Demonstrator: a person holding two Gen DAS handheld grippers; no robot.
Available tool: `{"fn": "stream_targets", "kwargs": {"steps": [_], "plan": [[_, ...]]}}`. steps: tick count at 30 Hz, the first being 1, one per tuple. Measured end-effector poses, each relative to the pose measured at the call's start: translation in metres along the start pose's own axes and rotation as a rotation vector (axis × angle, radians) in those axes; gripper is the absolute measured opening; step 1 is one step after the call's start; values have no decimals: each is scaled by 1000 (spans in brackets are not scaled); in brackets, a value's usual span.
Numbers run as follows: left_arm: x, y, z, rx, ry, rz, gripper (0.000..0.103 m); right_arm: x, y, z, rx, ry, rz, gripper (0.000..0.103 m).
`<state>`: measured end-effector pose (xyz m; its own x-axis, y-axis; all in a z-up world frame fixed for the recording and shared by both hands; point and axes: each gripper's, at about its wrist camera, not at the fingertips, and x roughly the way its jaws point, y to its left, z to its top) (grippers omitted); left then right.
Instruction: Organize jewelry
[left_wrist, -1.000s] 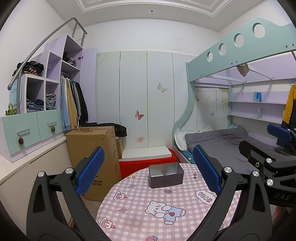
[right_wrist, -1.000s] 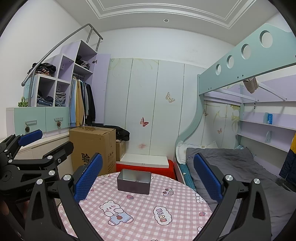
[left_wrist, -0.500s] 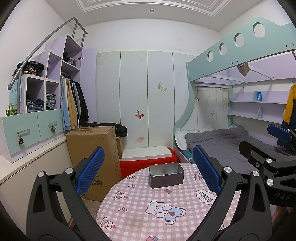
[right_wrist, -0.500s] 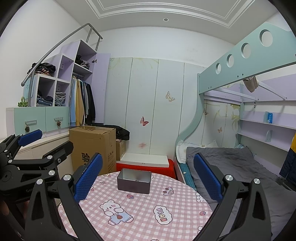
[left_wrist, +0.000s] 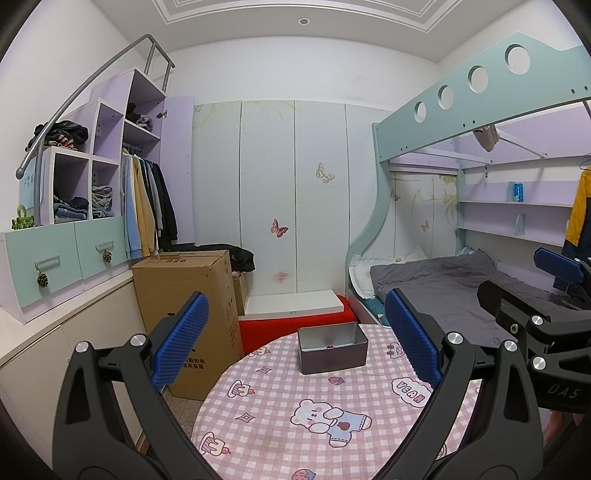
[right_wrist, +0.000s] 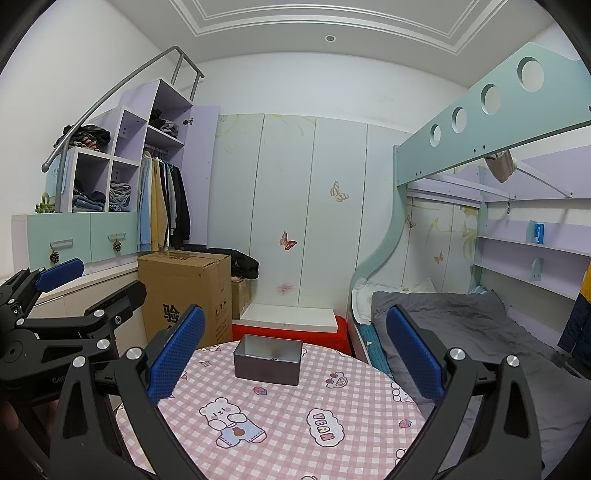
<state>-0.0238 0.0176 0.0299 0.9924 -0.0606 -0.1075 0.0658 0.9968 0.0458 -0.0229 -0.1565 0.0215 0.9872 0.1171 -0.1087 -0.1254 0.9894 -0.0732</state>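
A grey open metal box (left_wrist: 332, 348) stands at the far side of a round table with a pink checked cloth (left_wrist: 280, 417). A small dark piece of jewelry (left_wrist: 330, 346) lies inside it. The box also shows in the right wrist view (right_wrist: 267, 360). My left gripper (left_wrist: 295, 347) is open and empty, held above the near part of the table. My right gripper (right_wrist: 295, 349) is open and empty too, beside the left one. In the left wrist view the right gripper shows at the right edge (left_wrist: 546, 295). In the right wrist view the left gripper shows at the left edge (right_wrist: 74, 291).
A tall cardboard box (left_wrist: 188, 306) stands on the floor left of the table. A red and white low platform (left_wrist: 295, 314) lies behind the table. A bunk bed with grey bedding (left_wrist: 436, 280) is on the right, a cabinet with drawers (left_wrist: 55, 258) on the left.
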Motion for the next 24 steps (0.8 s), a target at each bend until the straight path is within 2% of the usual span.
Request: {"fn": "stream_targets", "kwargs": {"steps": [24], "plan": [[9, 3, -10, 4, 13, 8, 94, 10, 1, -10, 11, 24, -4, 95]]}}
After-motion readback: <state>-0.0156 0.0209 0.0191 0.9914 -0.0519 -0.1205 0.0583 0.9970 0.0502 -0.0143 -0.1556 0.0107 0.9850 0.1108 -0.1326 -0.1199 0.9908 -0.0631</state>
